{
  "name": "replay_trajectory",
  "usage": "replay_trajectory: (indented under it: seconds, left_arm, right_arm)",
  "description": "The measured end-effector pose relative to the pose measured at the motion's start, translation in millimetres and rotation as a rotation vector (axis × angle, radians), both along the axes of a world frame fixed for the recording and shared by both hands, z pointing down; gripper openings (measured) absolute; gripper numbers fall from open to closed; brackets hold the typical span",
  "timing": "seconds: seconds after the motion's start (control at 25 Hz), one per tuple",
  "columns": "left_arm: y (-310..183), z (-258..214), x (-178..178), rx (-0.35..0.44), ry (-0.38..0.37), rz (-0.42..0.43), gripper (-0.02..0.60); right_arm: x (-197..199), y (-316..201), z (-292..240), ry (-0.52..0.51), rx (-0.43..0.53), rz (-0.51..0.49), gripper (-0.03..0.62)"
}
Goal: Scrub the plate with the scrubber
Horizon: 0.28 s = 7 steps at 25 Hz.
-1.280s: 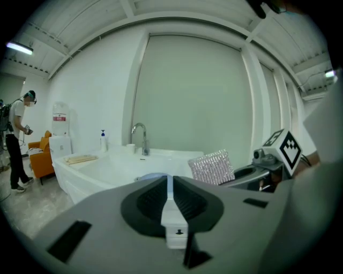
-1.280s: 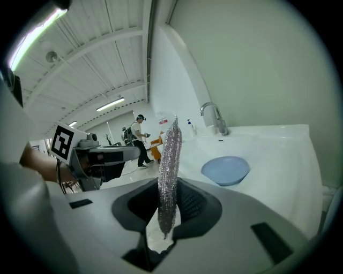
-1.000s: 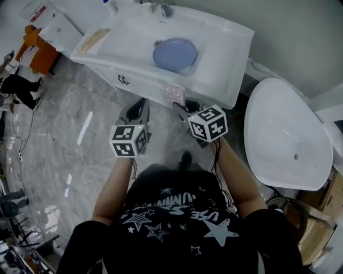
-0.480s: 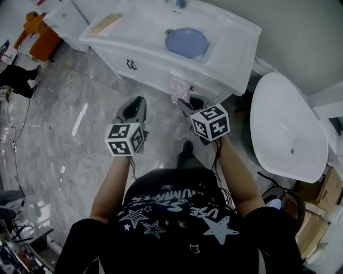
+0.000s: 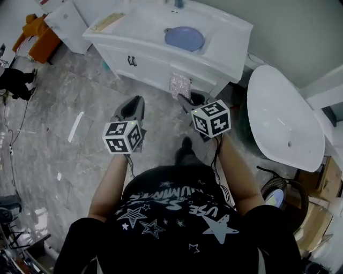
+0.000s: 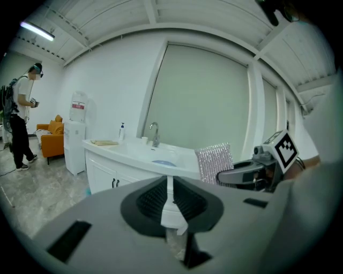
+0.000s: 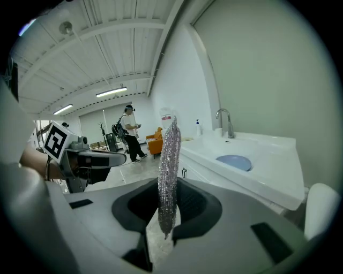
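The table (image 5: pixel 231 38) is a white vanity cabinet with a basin (image 5: pixel 153 24) sunk in its top. A round blue plate (image 5: pixel 185 38) lies flat in the basin, just in front of the faucet (image 5: pixel 178 4) at the back edge. A flat tan object (image 5: pixel 107 21) lies on the top at the far left end, and a small pump bottle (image 6: pixel 122 131) stands near the back. The cabinet stands on a grey marbled floor (image 5: pixel 59 101). Also on the floor are a white water dispenser (image 6: pixel 76 142), an orange armchair (image 5: pixel 36 40) and a white oval bathtub (image 5: pixel 278 118).
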State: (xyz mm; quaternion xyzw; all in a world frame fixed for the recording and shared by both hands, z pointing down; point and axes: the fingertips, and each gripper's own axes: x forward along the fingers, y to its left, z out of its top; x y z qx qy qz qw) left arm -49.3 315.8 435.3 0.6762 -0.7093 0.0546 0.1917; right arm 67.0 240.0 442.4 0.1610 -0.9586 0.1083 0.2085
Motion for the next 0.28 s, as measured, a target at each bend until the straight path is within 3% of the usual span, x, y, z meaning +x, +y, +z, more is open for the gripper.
replay_trajectory:
  seconds: [0.28]
  left_arm:
    - [36,-13,17,0.042,0.001,0.022,0.043]
  right_arm:
    - [20,42,-5,0.004,0.009,0.046,0.084]
